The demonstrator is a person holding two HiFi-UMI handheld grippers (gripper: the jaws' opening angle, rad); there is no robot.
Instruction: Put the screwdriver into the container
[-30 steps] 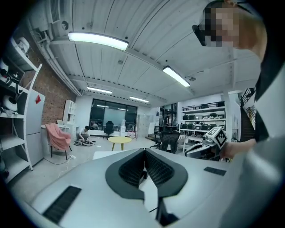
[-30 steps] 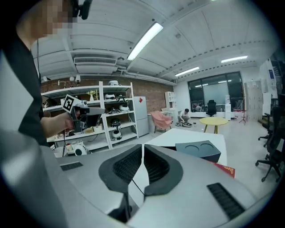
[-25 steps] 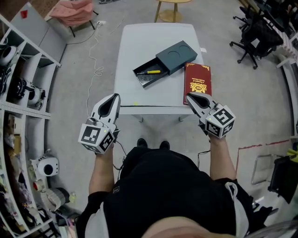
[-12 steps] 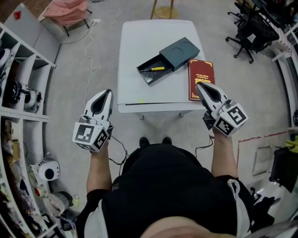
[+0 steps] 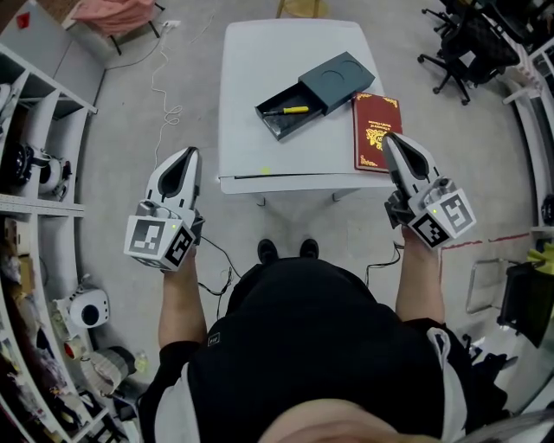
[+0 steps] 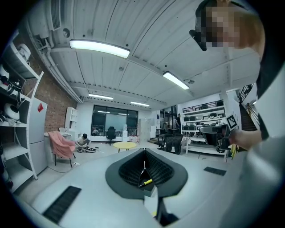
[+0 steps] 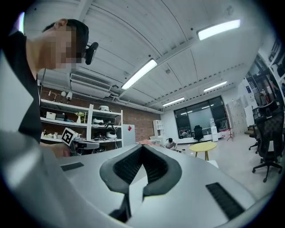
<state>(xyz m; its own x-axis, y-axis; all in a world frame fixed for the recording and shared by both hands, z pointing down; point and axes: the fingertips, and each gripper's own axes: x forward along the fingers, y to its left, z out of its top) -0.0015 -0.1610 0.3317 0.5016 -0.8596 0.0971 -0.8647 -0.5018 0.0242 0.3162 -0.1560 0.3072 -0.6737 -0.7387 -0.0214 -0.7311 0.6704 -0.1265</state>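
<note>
A yellow-handled screwdriver [image 5: 292, 110] lies inside the pulled-out drawer of a dark grey container [image 5: 316, 93] on the white table [image 5: 260, 156]. My left gripper [image 5: 189, 153] hangs shut and empty off the table's front left corner. My right gripper [image 5: 389, 137] is shut and empty too, just right of the red book [image 5: 376, 130]. In the left gripper view the jaws meet at the tips [image 6: 143, 152], and the screwdriver [image 6: 147, 181] shows far off through the gap below them. The right gripper view shows its jaws [image 7: 143, 147] pressed together with nothing between them.
White shelving [image 5: 35, 147] with gear runs along the left. Office chairs [image 5: 459, 43] stand at the far right, a yellow round table [image 5: 305, 7] beyond the white one, a pink chair [image 5: 117, 16] at top left. A cable [image 5: 164, 95] trails on the floor.
Both grippers have drawn outward from the table: the left moved off the front left corner, the right moved from over the book's near end to its right side. Both stay shut.
</note>
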